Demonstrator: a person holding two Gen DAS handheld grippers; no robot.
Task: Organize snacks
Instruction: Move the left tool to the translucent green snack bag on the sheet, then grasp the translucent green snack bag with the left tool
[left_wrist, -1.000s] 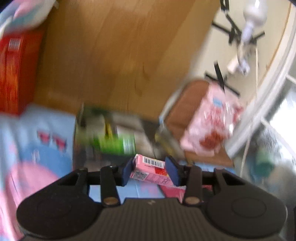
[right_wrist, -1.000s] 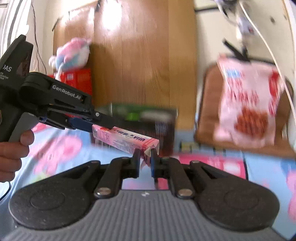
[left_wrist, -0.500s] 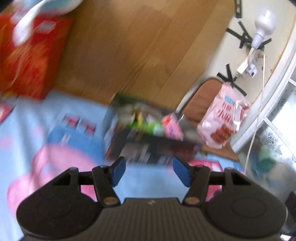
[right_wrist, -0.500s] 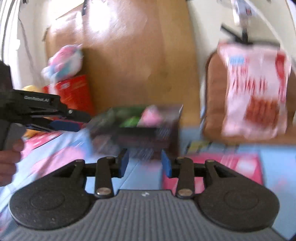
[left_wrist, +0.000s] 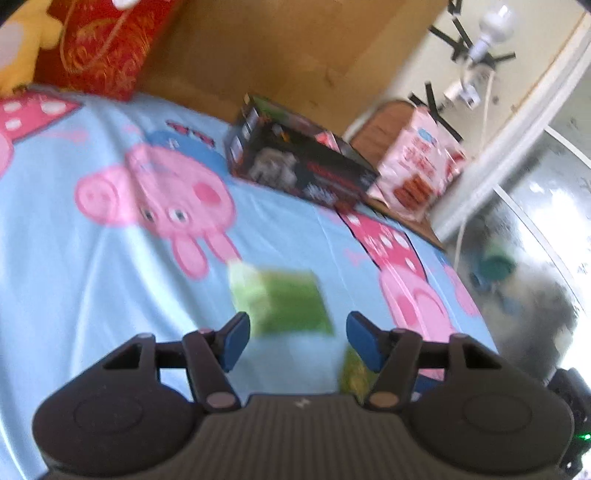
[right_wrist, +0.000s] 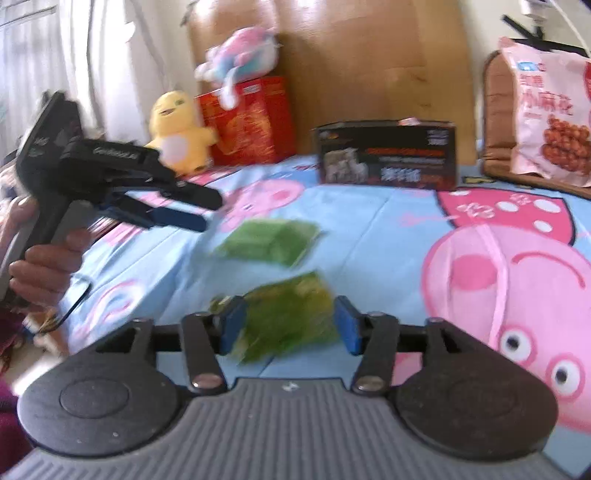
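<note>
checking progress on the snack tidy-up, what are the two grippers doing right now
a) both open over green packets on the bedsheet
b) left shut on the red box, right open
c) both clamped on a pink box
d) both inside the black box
a: the left gripper and the right gripper both stand open, each over a green snack packet lying on the cartoon bedsheet.

Bright daylight, glare washing out the window (left_wrist: 554, 206) far right of the jaws, green packets (right_wrist: 273, 242) ahead motion-blurred, fisheye bending at edges, soft focus throughout
</note>
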